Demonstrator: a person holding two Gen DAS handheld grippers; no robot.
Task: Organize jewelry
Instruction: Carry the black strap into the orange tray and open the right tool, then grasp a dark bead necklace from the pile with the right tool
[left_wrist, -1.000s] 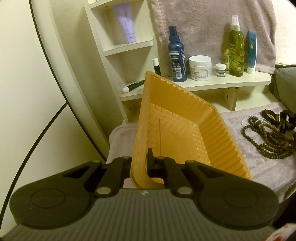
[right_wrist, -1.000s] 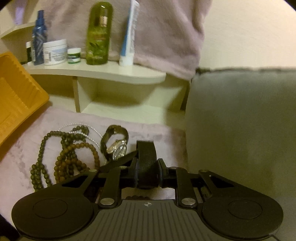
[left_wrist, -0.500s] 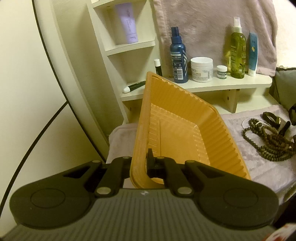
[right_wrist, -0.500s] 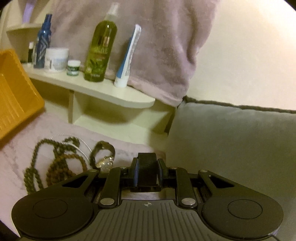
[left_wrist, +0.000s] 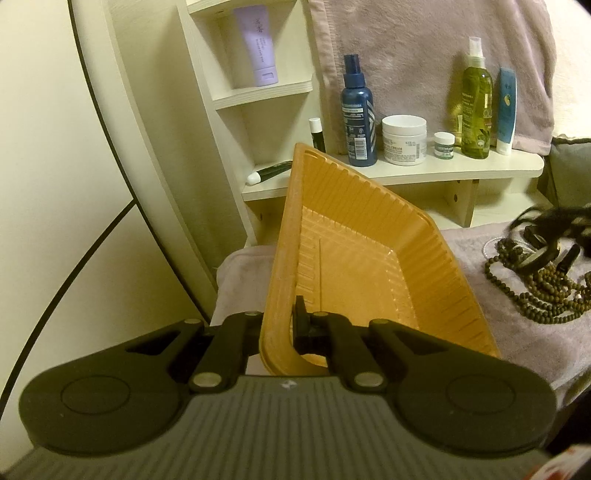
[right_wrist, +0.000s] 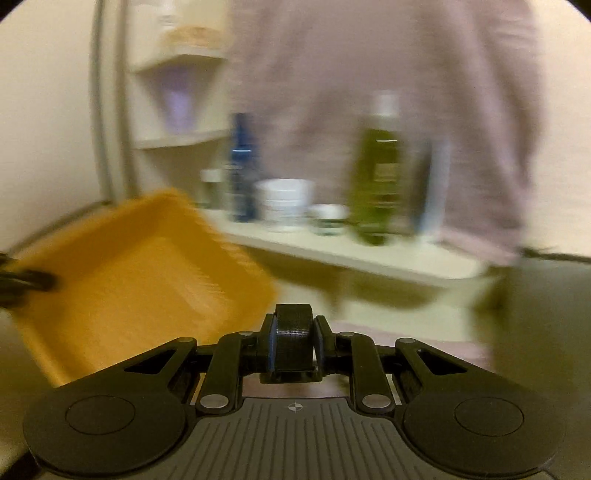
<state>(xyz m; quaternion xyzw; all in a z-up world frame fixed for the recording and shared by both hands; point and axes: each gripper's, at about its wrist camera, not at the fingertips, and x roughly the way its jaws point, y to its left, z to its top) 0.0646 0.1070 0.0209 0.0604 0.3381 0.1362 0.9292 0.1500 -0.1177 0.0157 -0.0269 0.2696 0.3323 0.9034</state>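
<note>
Between the right gripper (right_wrist: 293, 343) fingers: a dark woven-mesh strap (right_wrist: 292, 338), a watch or bracelet band by the look, pinched across its width. Rest of the piece is below the frame, so I can't tell how much dangles.

Left gripper (left_wrist: 277, 334) is clamped shut on the near rim of the orange tray (left_wrist: 354, 266), holding it tilted up. The tray is empty.

Handling, my read:
- Strap: light, limp, slightly grippy mesh. A mid-band pinch is fine, but expect the free end to swing. If a watch head hangs below, it's the heavy, scratchable part, so set it down gently.
- Tray: thin ribbed plastic, light, flexes at the rim. An edge grip works while it's empty; it will twist once loaded.
- Bead strands (left_wrist: 543, 291): a loose, tangled pile next to a second dark strapped piece (left_wrist: 539, 254) and a thin pale chain (left_wrist: 493, 245). They'll snag each other. Take one strand at a loop on top and lift slowly.

Surface: everything sits on a soft mauve plush cloth (left_wrist: 472, 251), not a hard table. It gives under pressure, so fingers may catch the pile when scooping beads.

Room: cream corner shelf (left_wrist: 424, 177) behind holds bottles, a cream jar and tubes, with a towel hung above. Grey cushion at the right. Right wrist view is motion-blurred; detail there is unreliable.
</note>
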